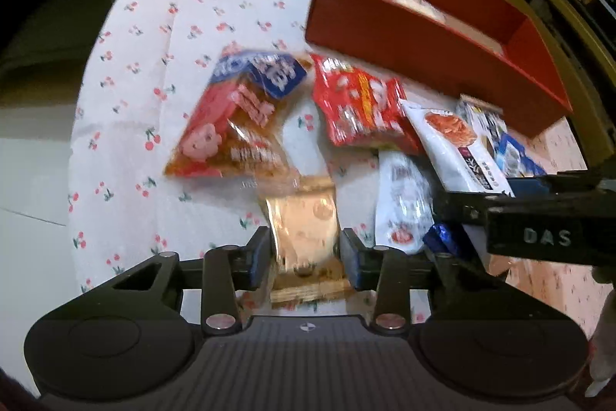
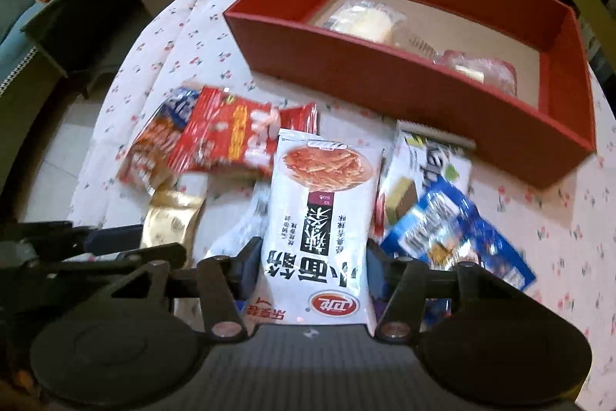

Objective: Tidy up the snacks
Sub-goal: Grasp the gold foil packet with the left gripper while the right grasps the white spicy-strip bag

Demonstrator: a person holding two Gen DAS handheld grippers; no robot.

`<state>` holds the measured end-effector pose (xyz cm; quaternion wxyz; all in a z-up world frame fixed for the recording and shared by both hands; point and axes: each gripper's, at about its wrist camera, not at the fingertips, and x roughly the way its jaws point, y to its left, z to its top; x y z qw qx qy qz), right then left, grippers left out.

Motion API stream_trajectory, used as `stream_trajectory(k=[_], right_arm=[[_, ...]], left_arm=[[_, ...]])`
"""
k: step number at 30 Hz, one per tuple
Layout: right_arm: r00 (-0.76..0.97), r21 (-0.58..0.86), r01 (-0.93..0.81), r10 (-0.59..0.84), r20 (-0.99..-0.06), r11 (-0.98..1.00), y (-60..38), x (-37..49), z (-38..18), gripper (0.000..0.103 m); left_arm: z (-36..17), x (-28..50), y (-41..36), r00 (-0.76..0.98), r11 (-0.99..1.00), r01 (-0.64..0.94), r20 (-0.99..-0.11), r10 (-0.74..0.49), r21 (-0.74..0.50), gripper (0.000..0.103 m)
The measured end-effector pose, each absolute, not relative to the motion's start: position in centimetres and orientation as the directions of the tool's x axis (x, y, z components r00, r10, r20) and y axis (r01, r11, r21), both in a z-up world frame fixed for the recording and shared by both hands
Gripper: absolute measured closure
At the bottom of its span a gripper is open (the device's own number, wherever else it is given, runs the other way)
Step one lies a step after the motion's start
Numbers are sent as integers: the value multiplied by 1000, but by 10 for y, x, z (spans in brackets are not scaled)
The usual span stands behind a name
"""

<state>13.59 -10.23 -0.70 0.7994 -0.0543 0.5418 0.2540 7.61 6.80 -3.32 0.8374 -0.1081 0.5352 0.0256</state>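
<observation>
A gold foil snack packet (image 1: 304, 218) lies on the cherry-print cloth, and my left gripper (image 1: 306, 257) is shut on it, a pad against each side. My right gripper (image 2: 313, 264) is shut on a white packet with a noodle picture (image 2: 319, 203), which runs lengthwise between the fingers. That white packet (image 1: 450, 145) also shows at the right of the left wrist view, and the gold packet (image 2: 169, 218) at the left of the right wrist view. Behind the pile stands an open red box (image 2: 385, 79), holding a pale round wrapped snack (image 2: 365, 20) and a reddish packet (image 2: 485, 72).
Loose on the cloth: a red and blue packet (image 1: 238, 118), a red packet (image 1: 362, 106), a white pouch (image 1: 404, 203), a wafer packet (image 2: 419, 172) and a blue packet (image 2: 454, 237). The round table (image 1: 154, 64) drops off at the left. Cardboard boxes and furniture stand beyond it.
</observation>
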Motion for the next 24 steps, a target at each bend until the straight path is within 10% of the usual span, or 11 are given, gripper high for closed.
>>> stream_trajectory(k=[18, 24], right_arm=[[312, 197, -442, 356, -881, 875, -115, 114, -8, 25], [322, 158, -471, 336, -885, 868, -117, 106, -5, 47]], left_arm=[[-39, 75, 55, 452, 979, -139, -889, -69, -147, 33], [-39, 71, 44, 447, 990, -127, -894, 8, -55, 49]])
